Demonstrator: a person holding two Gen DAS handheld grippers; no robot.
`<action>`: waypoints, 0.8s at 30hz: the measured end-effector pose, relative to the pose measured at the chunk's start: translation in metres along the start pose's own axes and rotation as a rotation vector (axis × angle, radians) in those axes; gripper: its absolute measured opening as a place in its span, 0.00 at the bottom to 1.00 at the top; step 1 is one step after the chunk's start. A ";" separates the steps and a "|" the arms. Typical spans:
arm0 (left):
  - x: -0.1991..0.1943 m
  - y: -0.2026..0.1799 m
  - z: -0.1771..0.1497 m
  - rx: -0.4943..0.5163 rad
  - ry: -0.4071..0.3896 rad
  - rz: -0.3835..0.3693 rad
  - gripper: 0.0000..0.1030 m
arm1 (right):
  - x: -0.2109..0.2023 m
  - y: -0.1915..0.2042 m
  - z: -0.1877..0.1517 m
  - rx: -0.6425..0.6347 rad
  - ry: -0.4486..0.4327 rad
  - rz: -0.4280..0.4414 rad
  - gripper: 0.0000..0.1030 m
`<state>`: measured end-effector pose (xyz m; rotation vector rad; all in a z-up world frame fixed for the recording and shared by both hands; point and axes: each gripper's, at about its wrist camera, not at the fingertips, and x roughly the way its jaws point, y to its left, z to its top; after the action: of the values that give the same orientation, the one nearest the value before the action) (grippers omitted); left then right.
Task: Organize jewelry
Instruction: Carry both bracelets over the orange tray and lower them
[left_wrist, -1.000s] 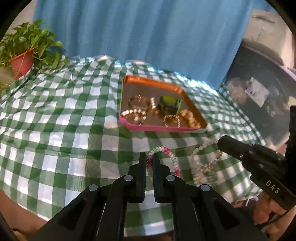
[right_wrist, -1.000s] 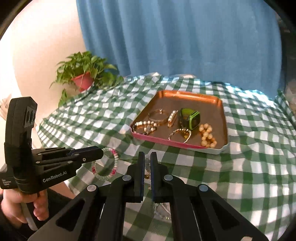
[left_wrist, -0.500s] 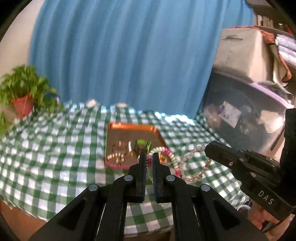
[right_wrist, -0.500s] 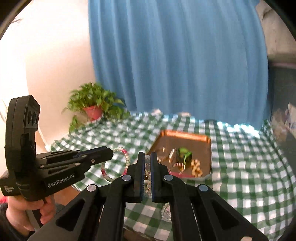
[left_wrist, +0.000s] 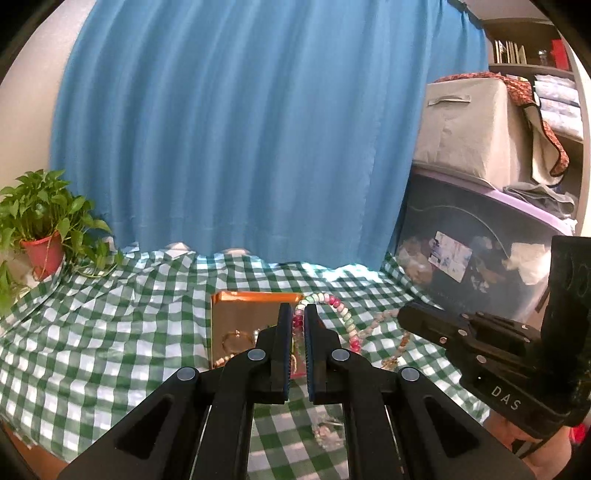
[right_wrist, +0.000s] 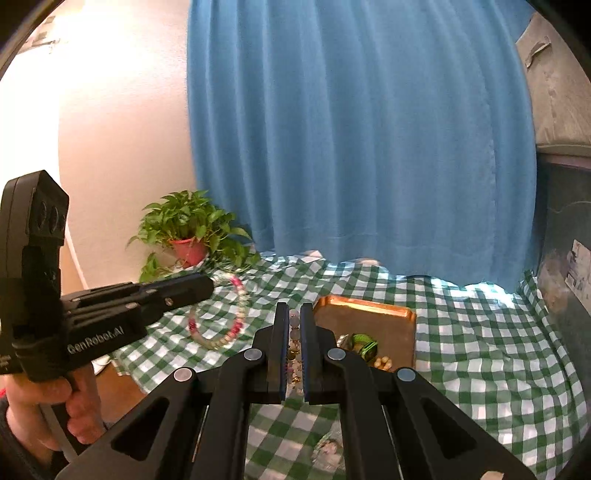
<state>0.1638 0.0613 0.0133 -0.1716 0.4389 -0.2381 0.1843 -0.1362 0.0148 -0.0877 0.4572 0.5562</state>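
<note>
My left gripper (left_wrist: 298, 314) is shut on a pink, white and green bead bracelet (left_wrist: 341, 317) and holds it in the air above the table; the bracelet also hangs from it in the right wrist view (right_wrist: 236, 325). My right gripper (right_wrist: 294, 317) is shut on a pale bead necklace (right_wrist: 294, 341), which trails down below the jaws; it also shows in the left wrist view (left_wrist: 384, 317). The orange tray (right_wrist: 364, 308) lies on the checked cloth ahead and holds a green watch (right_wrist: 364, 345) and several gold and bead bracelets.
A green and white checked cloth (right_wrist: 480, 350) covers the table. A potted plant (right_wrist: 188, 247) stands at its far left corner. A blue curtain (left_wrist: 240, 147) hangs behind. Storage boxes (left_wrist: 476, 258) are stacked to the right.
Both grippers have risen high above the table with their jewelry and tilted up; the tray now looks smaller and lower in both views.
</note>
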 end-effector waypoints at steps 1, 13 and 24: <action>0.007 0.003 0.000 -0.004 0.001 0.001 0.06 | 0.005 -0.005 0.000 0.000 -0.001 -0.004 0.05; 0.106 0.038 -0.005 -0.052 0.050 -0.022 0.06 | 0.080 -0.065 -0.006 0.063 0.011 -0.026 0.05; 0.209 0.064 -0.063 -0.081 0.235 -0.018 0.06 | 0.167 -0.106 -0.065 0.117 0.185 -0.043 0.05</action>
<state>0.3318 0.0608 -0.1398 -0.2285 0.6816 -0.2597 0.3400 -0.1573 -0.1221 -0.0367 0.6656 0.4803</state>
